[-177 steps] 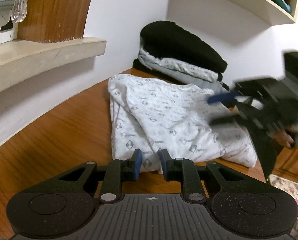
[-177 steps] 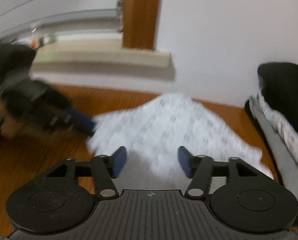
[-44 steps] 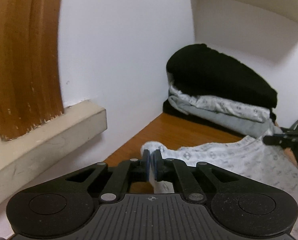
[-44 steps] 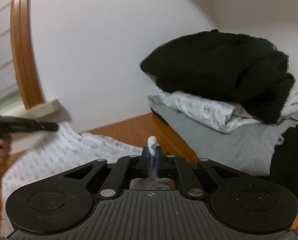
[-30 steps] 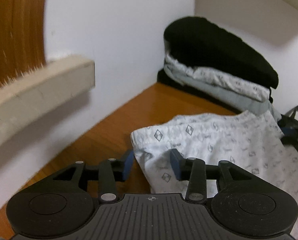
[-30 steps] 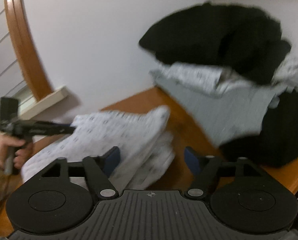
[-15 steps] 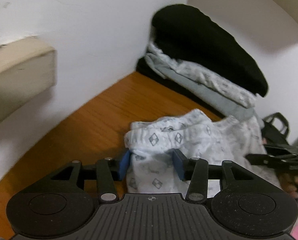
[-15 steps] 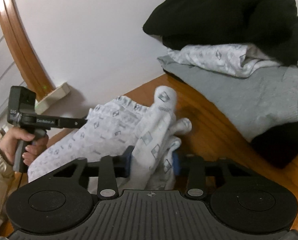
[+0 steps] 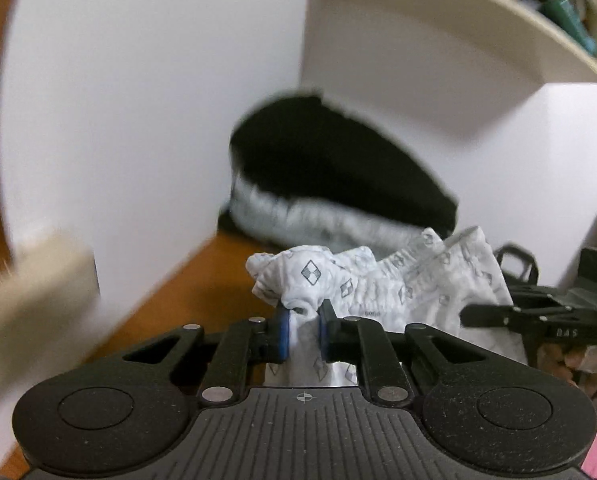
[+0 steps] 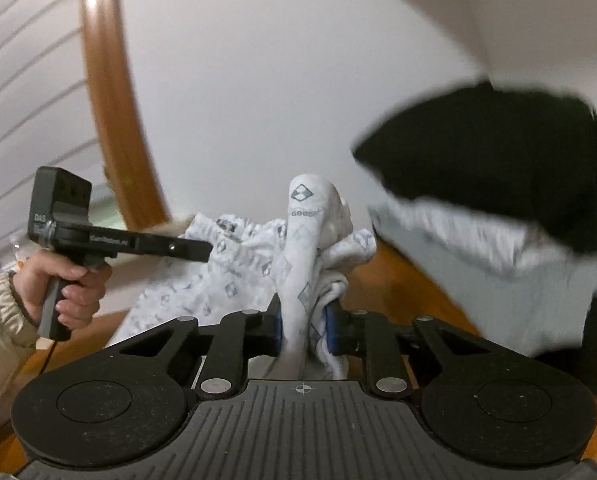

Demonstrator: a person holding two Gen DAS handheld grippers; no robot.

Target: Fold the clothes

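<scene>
Desk [image 9: 202,280]: a brown wood top. It runs back to the white wall.

Pile of clothes [image 9: 338,184]: it sits at the back by the wall. A black one lies on top, and a white one and a grey one are under it. It looks neat, like folded things.

White cloth with diamonds [image 9: 418,284]: this is the thing to fold. It is bunched up and lifted, in front of the pile and close to it. It hangs between the 2 grippers. Its long way goes from side to side, from 1 gripper to the other.

Left gripper [image 9: 302,334]: its jaws are narrow and they pinch a wad of the white cloth. The wad pokes up just past the tips.

Right gripper [image 10: 304,330]: its jaws are narrow too. They squeeze a thick roll of the white cloth that stands up between them.

Which one is nearer: the 2 are about the same. Each one holds its own end, so the cloth is right at both jaws.

Hand [image 10: 72,284]: it holds the left gripper by its handle, and a pale sleeve shows behind it.

Next move, my guess: both ends have to go the same way together, or the cloth will twist.
</scene>
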